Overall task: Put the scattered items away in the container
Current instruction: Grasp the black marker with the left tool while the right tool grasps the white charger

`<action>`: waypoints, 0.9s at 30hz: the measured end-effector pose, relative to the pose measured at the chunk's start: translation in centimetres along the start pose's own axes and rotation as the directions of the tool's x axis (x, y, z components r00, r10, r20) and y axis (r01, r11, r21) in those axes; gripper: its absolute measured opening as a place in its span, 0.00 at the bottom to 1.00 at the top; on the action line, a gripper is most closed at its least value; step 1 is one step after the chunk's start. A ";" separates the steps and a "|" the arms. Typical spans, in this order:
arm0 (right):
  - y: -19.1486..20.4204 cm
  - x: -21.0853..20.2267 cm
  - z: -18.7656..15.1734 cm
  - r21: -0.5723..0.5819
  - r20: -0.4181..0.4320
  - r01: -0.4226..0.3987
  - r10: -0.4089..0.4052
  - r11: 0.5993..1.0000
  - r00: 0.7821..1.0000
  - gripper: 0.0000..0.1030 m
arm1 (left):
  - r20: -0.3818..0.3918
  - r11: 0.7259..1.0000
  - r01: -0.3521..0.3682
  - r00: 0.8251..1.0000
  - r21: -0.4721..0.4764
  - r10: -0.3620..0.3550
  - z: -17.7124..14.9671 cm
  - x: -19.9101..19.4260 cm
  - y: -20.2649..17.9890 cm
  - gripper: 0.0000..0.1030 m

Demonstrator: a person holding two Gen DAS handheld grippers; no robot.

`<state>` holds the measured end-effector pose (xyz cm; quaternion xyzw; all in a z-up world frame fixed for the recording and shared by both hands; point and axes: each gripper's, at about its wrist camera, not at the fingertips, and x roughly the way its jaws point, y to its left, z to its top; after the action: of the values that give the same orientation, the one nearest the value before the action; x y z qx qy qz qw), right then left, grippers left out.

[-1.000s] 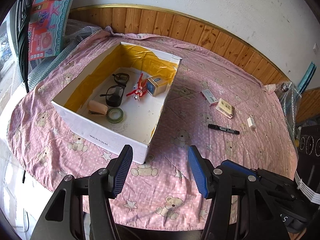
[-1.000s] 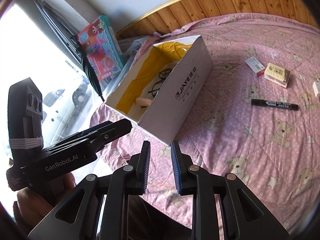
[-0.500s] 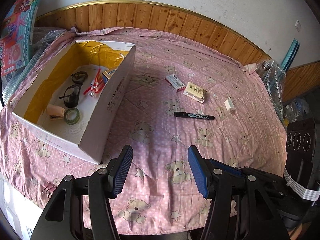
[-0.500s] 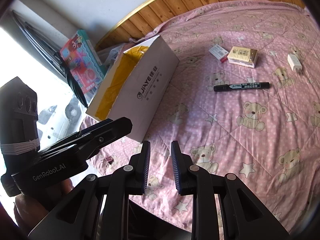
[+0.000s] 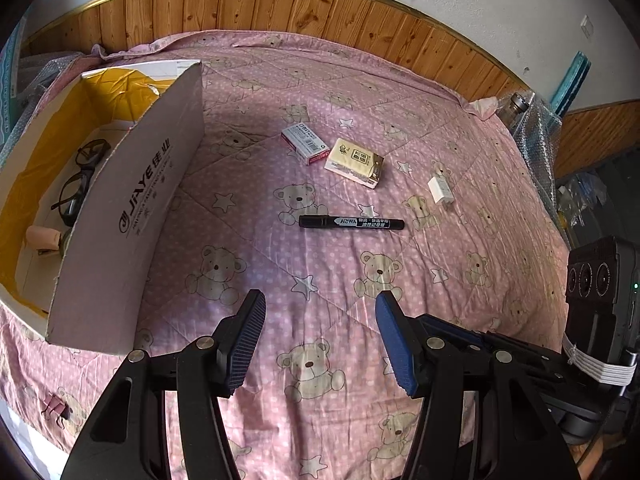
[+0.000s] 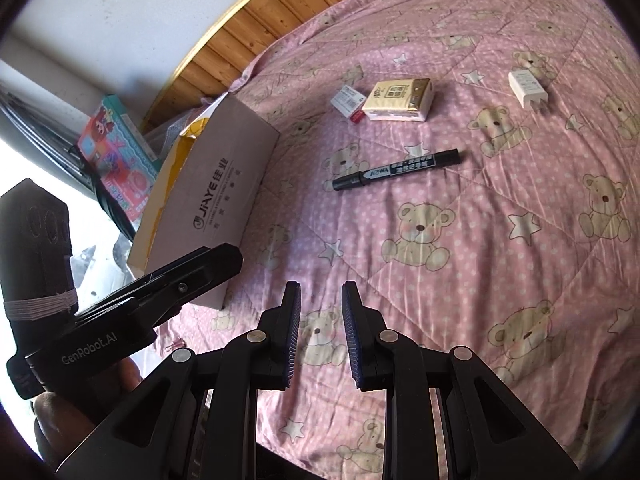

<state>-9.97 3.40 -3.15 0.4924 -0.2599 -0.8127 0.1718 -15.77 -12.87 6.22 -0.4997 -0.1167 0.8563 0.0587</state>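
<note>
The near wall of the cardboard box [image 5: 132, 216], left of the left gripper [image 5: 320, 340], hides much of what lies inside: the glasses [image 5: 78, 188] show only partly above it, and the beige roll [image 5: 42, 237] beside them is cut by the wall's edge. A pink clip [image 5: 56, 410] low left of those tongs is too small to make out. From the right gripper [image 6: 320, 336], the box interior is almost wholly hidden. The print on the marker [image 6: 396, 170], ahead of the tongs, is too small to read.
</note>
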 end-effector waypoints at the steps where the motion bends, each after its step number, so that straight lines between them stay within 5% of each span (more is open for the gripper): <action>1: -0.5 0.0 0.3 0.005 0.001 0.008 -0.008 1.000 1.000 0.24 | -0.007 1.000 0.008 1.000 0.003 -0.008 0.3 0.6 -0.2 0.57; 15: -7.8 -0.8 6.9 0.048 0.067 0.191 -0.194 0.980 0.979 0.33 | -0.055 0.986 0.051 0.998 0.159 -0.042 4.3 8.9 -3.2 0.57; 27: -12.7 1.5 14.0 -0.035 0.107 0.401 -0.395 0.915 0.912 0.42 | -0.083 0.948 0.100 0.993 0.303 -0.078 6.3 14.6 -3.8 0.57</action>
<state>-23.39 16.40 -6.40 0.4895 -0.1394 -0.8608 0.0034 -28.55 -6.97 -2.10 -0.5086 -0.0026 0.8424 0.1783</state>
